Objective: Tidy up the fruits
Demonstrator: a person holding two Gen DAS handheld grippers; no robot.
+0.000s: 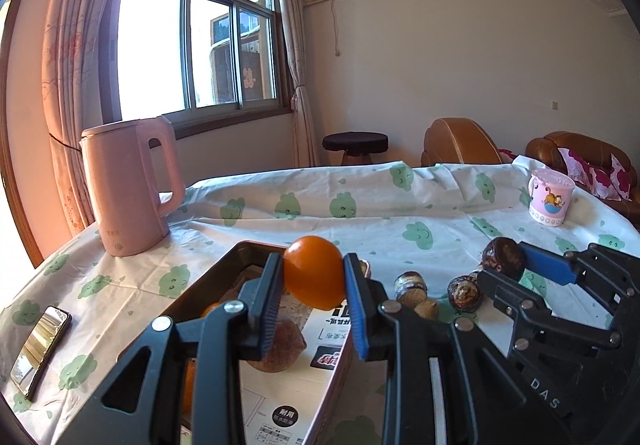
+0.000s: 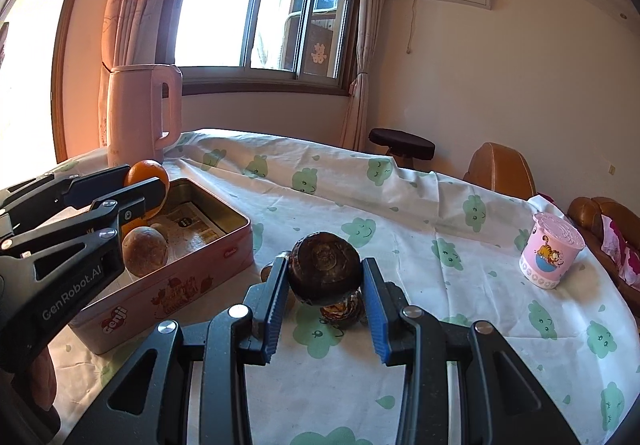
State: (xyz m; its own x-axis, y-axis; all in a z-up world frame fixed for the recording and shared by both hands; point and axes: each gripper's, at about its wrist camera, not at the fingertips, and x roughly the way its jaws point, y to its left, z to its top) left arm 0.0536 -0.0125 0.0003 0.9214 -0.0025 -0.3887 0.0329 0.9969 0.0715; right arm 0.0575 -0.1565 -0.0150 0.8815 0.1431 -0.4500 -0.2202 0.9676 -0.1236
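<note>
Right wrist: tin with brown fruit

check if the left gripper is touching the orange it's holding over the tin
Touching. In the left wrist view both fingers of the left gripper press the sides of the orange, no gap on either side, above the tin.

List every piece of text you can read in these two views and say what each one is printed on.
"GenRobot.AI": side of the left tongs.
"DAS": body of the right tongs.
"Genji": red logo on the pink tin box.
Small script logo on the tin's short end: too blurred to read.
Chinese print on the paper sheets inside the tin: too small to read reliably.
Mark on the pink kettle: unreadable.
Cartoon cup: picture only, no legible words.
</note>
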